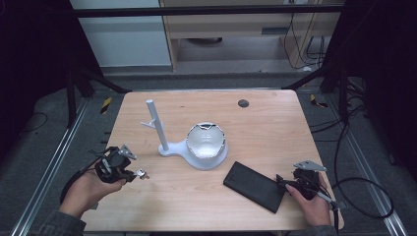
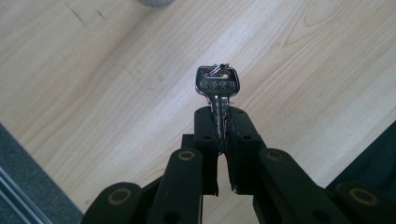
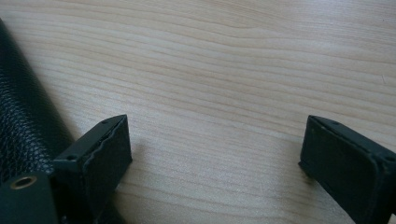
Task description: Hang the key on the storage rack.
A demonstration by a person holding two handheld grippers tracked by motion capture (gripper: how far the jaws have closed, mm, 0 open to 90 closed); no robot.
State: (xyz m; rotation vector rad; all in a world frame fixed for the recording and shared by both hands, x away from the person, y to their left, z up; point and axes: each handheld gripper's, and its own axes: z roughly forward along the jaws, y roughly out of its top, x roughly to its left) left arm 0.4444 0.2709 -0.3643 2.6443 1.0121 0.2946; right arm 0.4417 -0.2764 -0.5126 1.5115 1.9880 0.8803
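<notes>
Gripping only the blade, the key (image 2: 217,85) is clenched in the left gripper (image 2: 223,122) and could twist loose; the right gripper (image 3: 215,154) is held released beside the black wallet (image 3: 21,126).

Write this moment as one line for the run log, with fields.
left tongs: shut on small silver metal key | right tongs: open, nothing between, beside black leather case | surface: light wooden table
</notes>
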